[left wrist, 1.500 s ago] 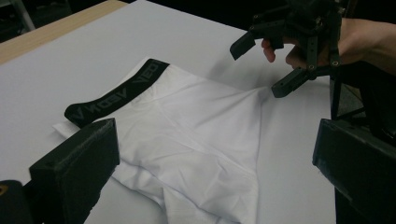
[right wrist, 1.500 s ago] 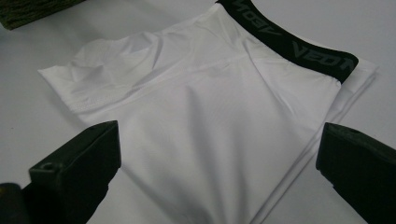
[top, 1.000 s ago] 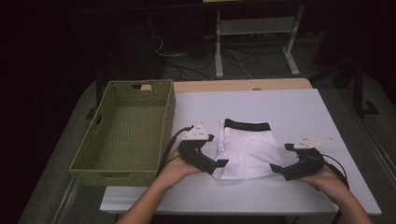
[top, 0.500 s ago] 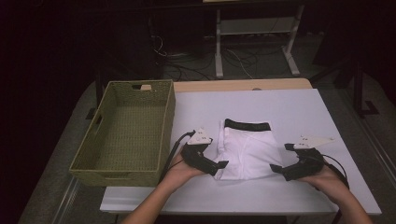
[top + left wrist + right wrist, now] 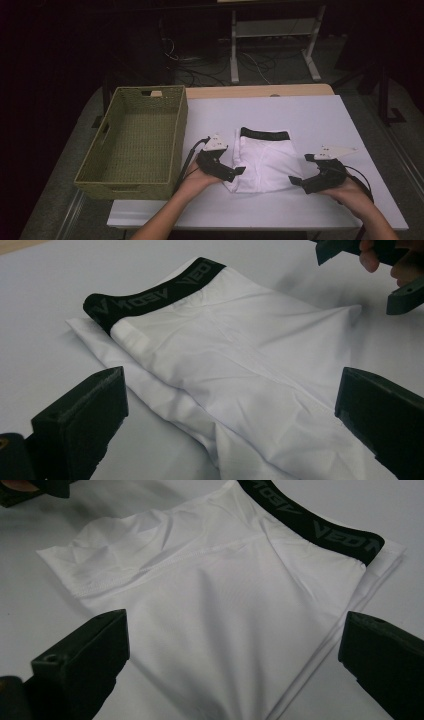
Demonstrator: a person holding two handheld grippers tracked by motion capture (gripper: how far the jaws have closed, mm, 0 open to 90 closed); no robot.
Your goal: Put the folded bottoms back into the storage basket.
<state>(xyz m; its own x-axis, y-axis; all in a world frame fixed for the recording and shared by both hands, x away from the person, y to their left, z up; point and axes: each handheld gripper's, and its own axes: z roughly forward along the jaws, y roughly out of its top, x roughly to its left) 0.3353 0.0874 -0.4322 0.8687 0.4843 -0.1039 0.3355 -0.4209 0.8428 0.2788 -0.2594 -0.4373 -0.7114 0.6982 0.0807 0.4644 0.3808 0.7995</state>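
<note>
Both grippers, left [image 5: 239, 171] and right [image 5: 294, 181], gape at mid-frame; I'd pinch the limp, light white shorts [image 5: 265, 160] by their lower corners.

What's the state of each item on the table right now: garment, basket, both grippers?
white underwear: folded, flat on the table, black waistband at the far edge.
basket: upright, empty, left of the garment.
left gripper: open, at the garment's near left corner, gripping nothing.
right gripper: open, at the garment's near right corner, gripping nothing.
table: white top, garment lies on it.
</note>
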